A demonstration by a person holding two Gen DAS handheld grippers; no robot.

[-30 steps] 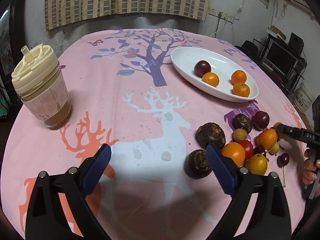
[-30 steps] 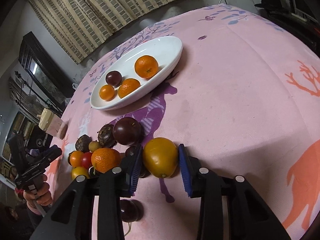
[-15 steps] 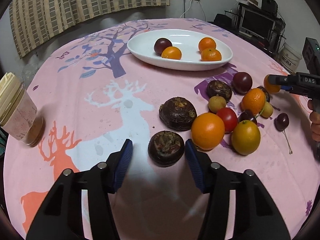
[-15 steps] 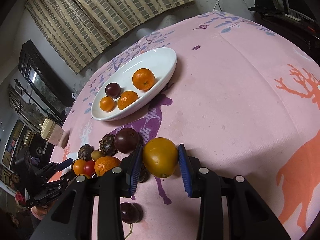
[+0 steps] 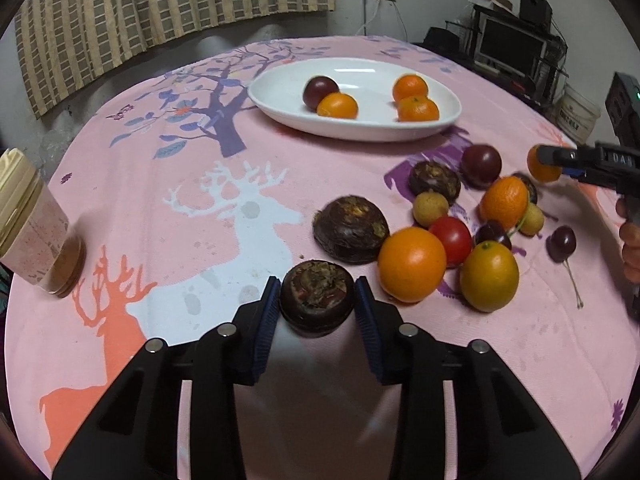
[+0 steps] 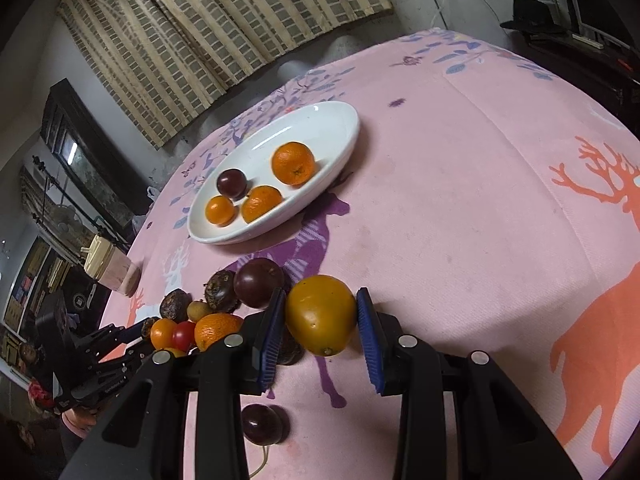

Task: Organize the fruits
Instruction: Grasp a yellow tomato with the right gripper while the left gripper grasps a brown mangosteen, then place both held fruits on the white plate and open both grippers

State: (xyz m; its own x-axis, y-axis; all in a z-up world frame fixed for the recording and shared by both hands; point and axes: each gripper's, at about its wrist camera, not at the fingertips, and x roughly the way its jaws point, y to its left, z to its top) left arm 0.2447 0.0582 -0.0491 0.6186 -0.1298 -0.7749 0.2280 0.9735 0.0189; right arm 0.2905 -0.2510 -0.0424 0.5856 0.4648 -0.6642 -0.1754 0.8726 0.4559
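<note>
My left gripper [image 5: 316, 300] has its blue pads against both sides of a dark brown, rough-skinned fruit [image 5: 317, 298] on the pink tablecloth, and its jaws are closing on it. Right of it lies a pile of fruit: a second dark fruit [image 5: 350, 228], an orange [image 5: 412, 264], a red tomato [image 5: 452, 238], a yellow citrus [image 5: 489, 276] and several smaller ones. My right gripper [image 6: 322, 312] is shut on a yellow-orange fruit [image 6: 320, 314] beside the pile. A white oval dish [image 5: 360, 134] at the back holds three oranges and a dark plum [image 5: 320, 90].
A lidded cup [image 5: 32, 224] stands at the table's left edge. A dark cherry [image 6: 262, 424] with a stem lies under my right gripper. A person's hand [image 5: 632, 248] holds the right gripper at the right edge. Shelves and a monitor stand behind the table.
The left gripper came down and right onto the near dark fruit, and its wide-open jaws closed in around it. The right gripper kept its grip and stayed almost still.
</note>
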